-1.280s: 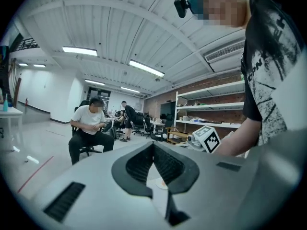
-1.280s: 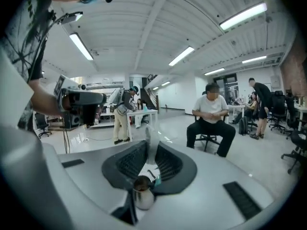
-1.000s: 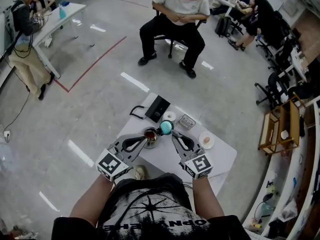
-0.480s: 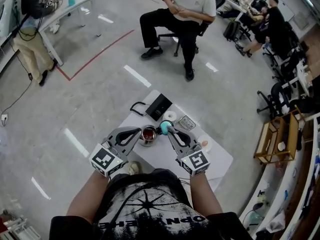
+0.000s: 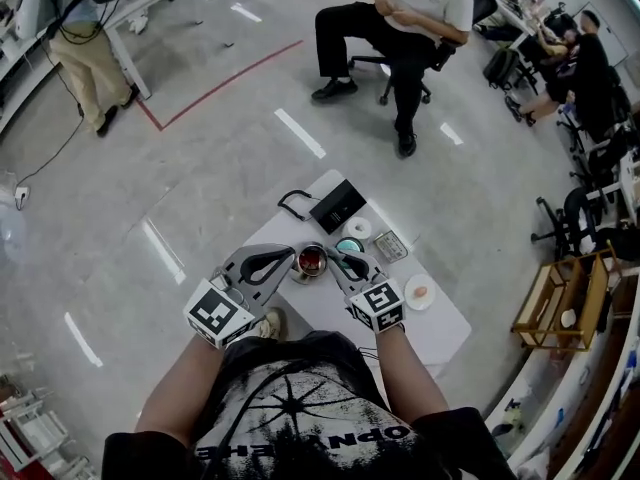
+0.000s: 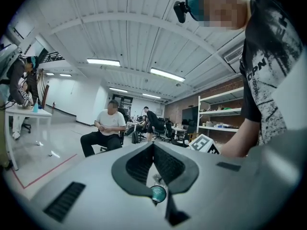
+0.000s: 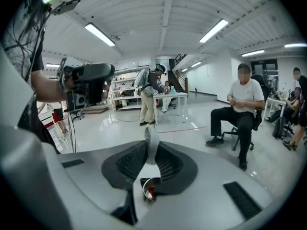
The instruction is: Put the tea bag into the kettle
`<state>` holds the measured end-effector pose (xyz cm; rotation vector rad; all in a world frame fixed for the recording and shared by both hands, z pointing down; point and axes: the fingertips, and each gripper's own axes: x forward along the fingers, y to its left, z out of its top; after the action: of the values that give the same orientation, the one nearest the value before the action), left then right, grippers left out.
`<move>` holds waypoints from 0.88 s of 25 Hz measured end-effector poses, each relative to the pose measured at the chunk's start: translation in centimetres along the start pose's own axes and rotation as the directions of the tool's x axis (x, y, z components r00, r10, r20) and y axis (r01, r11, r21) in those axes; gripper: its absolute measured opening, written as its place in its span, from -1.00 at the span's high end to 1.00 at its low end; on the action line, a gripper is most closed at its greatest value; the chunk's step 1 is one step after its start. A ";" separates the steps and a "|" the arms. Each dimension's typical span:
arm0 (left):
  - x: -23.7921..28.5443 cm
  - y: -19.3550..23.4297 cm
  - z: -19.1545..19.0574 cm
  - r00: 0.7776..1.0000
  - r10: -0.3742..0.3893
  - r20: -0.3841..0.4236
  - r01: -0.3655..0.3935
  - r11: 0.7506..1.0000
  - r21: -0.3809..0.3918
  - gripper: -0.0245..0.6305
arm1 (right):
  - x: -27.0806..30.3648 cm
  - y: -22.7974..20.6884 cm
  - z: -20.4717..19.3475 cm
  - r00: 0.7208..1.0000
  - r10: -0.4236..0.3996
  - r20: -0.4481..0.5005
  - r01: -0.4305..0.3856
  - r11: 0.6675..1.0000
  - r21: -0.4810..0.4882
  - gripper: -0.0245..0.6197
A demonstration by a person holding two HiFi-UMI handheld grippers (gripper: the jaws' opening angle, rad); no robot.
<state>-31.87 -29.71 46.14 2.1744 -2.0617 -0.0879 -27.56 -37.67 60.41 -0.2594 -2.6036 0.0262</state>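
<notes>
My right gripper (image 5: 344, 257) clamps the round teal lid (image 5: 349, 246) aside, so the steel kettle (image 5: 311, 261) at its left lies open.

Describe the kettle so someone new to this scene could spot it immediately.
Find the small white table, then the flat black case at its far end. Just nearer the camera than the case stands the kettle, a small open round pot: the only shiny steel thing, dark red inside, unlike the teal lid beside it.
</notes>
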 end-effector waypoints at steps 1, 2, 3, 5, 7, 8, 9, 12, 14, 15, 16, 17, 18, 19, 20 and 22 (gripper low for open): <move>-0.1 0.1 0.0 1.000 0.003 -0.001 -0.003 1.000 -0.002 0.91 | 0.7 0.0 -0.8 1.000 0.007 -0.021 -0.007 1.000 0.011 0.72; -0.2 0.3 -0.1 1.000 0.008 -0.002 -0.008 1.000 -0.004 0.91 | 1.4 0.0 -1.6 0.999 0.014 -0.044 -0.014 1.000 0.023 0.72; -0.4 0.5 -0.3 1.000 0.015 -0.005 -0.015 1.000 -0.007 0.91 | 2.1 0.1 -2.5 0.997 0.023 -0.069 -0.020 0.999 0.036 0.72; -0.9 0.8 -0.7 1.000 0.026 -0.012 -0.026 1.000 -0.007 0.91 | 3.5 0.3 -4.5 0.991 0.038 -0.126 -0.030 0.998 0.060 0.72; -1.2 1.2 -1.0 0.999 0.038 -0.019 -0.039 0.999 -0.015 0.91 | 4.6 0.3 -6.4 0.982 0.046 -0.184 -0.032 0.996 0.078 0.72; -1.4 1.4 -1.1 0.999 0.047 -0.022 -0.048 0.999 -0.026 0.91 | 5.2 0.2 -7.4 0.976 0.046 -0.213 -0.029 0.996 0.084 0.72; -1.5 1.6 -1.2 0.998 0.056 -0.028 -0.057 0.998 -0.037 0.91 | 5.8 0.1 -8.4 0.969 0.044 -0.243 -0.023 0.996 0.088 0.72; -1.8 2.0 -1.7 0.997 0.065 -0.050 -0.067 0.997 -0.046 0.91 | 7.8 -0.3 -11.7 0.943 0.037 -0.332 -0.004 0.995 0.100 0.72; -2.1 2.0 -2.1 0.996 0.062 -0.058 -0.065 0.997 -0.044 0.91 | 8.8 -0.6 -13.7 0.920 0.034 -0.390 0.003 0.996 0.095 0.72; -2.3 2.1 -2.2 0.996 0.064 -0.059 -0.066 0.997 -0.045 0.91 | 9.3 -0.6 -14.5 0.907 0.031 -0.419 0.005 0.996 0.086 0.72; -2.6 2.2 -2.3 0.996 0.068 -0.061 -0.071 0.996 -0.048 0.91 | 9.8 -0.6 -15.3 0.894 0.029 -0.447 0.005 0.997 0.075 0.72; -3.0 2.4 -2.5 0.995 0.076 -0.065 -0.079 0.995 -0.052 0.91 | 10.3 -0.6 -16.0 0.881 0.025 -0.472 0.005 0.998 0.063 0.72; -3.5 2.6 -2.7 0.994 0.086 -0.069 -0.090 0.994 -0.058 0.91 | 10.8 -0.6 -16.6 0.868 0.021 -0.496 0.006 0.999 0.053 0.72; -3.9 2.9 -2.9 0.993 0.097 -0.074 -0.102 0.993 -0.064 0.91 | 11.1 -0.5 -17.1 0.856 0.017 -0.517 0.008 0.999 0.047 0.72; -4.3 3.1 -3.1 0.991 0.108 -0.078 -0.114 0.991 -0.070 0.91 | 11.4 -0.6 -17.5 0.845 0.013 -0.535 0.013 0.999 0.046 0.72; -4.9 3.5 -3.4 0.988 0.127 -0.082 -0.134 0.988 -0.077 0.91 | 11.9 -0.7 -18.2 0.827 0.007 -0.563 0.022 0.999 0.045 0.72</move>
<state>-35.13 -24.79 49.75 1.9588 -2.1121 -0.0721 -28.68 -36.67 82.11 -0.2009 -2.0068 0.0087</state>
